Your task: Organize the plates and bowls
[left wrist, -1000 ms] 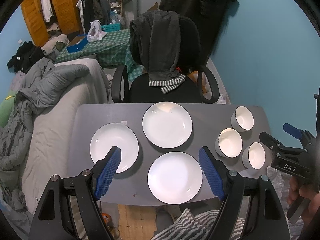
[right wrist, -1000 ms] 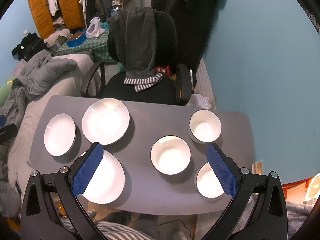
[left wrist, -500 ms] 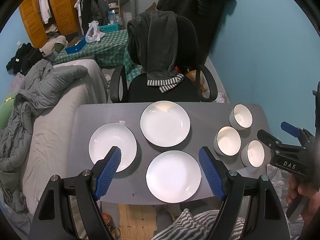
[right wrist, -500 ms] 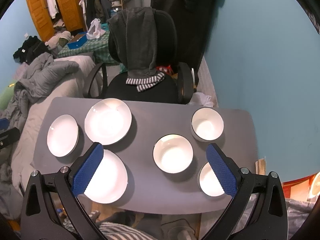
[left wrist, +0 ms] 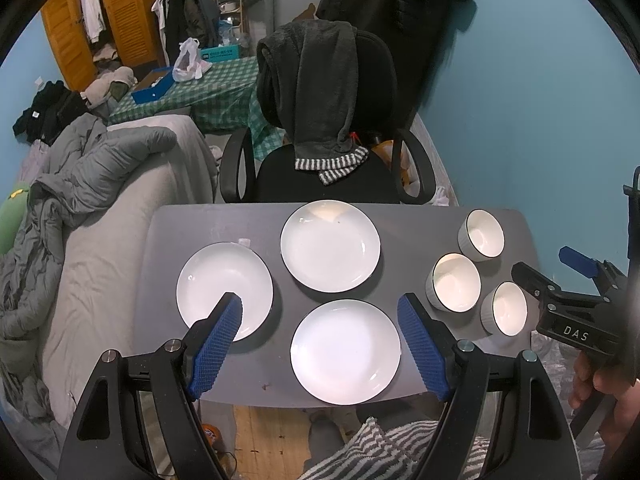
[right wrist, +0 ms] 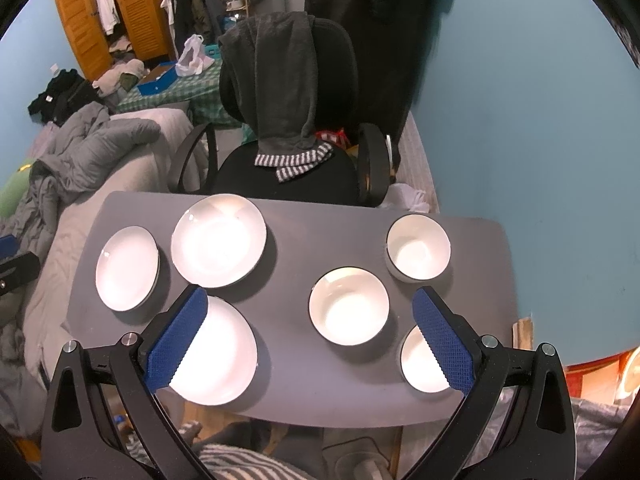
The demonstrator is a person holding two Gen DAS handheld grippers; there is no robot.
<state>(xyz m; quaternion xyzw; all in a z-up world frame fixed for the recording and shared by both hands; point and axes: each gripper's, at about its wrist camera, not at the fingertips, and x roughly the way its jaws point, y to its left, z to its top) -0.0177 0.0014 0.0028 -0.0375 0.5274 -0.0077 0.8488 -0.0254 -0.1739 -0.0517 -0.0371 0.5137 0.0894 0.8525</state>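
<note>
You hold both hand-held grippers, left [left wrist: 320, 340] and right [right wrist: 310, 338], spread and empty above the bench [left wrist: 404, 224]: three plates [left wrist: 345, 351] lie left, three bowls [right wrist: 349, 306] right (apart, unstacked), so either group is reachable.

- Grey table [left wrist: 256, 224]: we see a rounded-corner top carrying six white dishes, none touching.
- Left plate [left wrist: 218, 280], far plate [left wrist: 330, 246] and near plate [left wrist: 345, 352]: we find them in a triangle on the table's left and middle.
- Far bowl [left wrist: 482, 233], middle bowl [left wrist: 456, 282] and near bowl [left wrist: 506, 308]: we note three dark-rimmed bowls clustered just beside one another at the right end.
- Small pale scrap [left wrist: 245, 242]: it lies beside the left plate's far rim.
</note>
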